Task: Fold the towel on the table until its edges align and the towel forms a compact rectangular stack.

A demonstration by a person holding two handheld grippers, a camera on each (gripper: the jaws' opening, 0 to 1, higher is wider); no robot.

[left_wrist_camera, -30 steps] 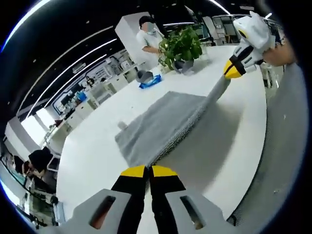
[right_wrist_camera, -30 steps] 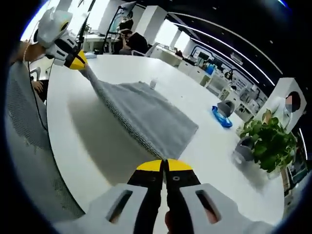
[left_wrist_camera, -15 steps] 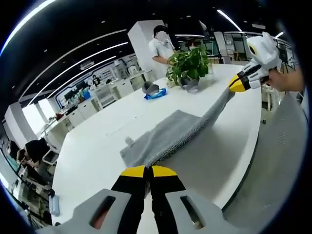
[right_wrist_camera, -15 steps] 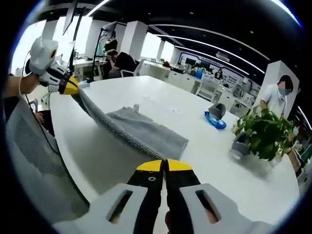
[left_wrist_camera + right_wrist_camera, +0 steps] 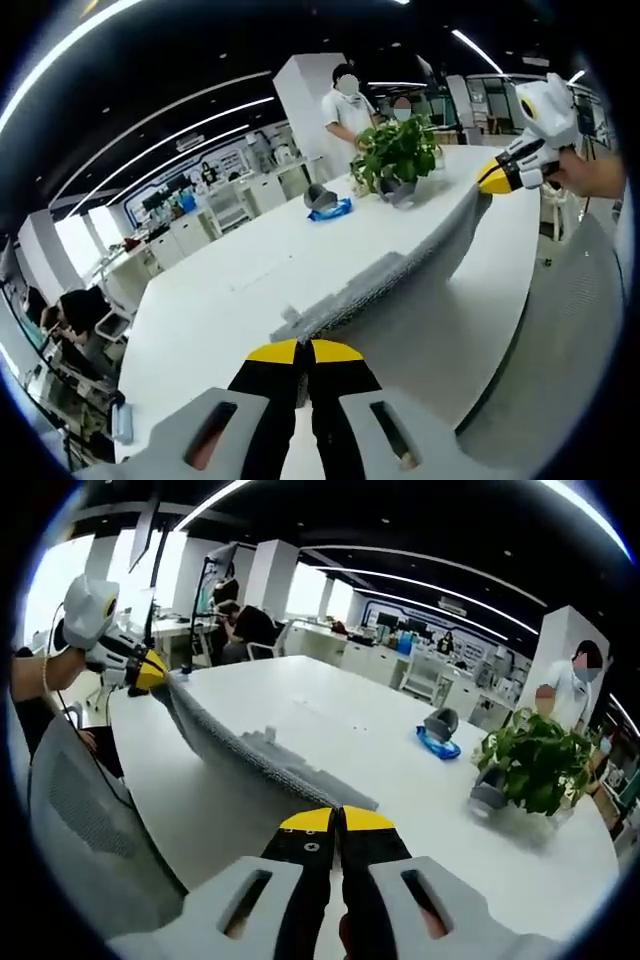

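Lifted higher now, towel [image 5: 400, 285] hangs between 2 clamped grippers.

Grey towel [image 5: 400, 275], white table [image 5: 230, 300]

The grey cloth towel [image 5: 400, 285] hangs over the big white table [image 5: 230, 310], stretched between the two grippers. Behind it sit a green leafy plant [image 5: 397, 152] and a small blue pack [image 5: 330, 210].

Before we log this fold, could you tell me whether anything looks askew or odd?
Nothing stands out: the gray towel hangs stretched between both grippers above the white table, mid-fold.
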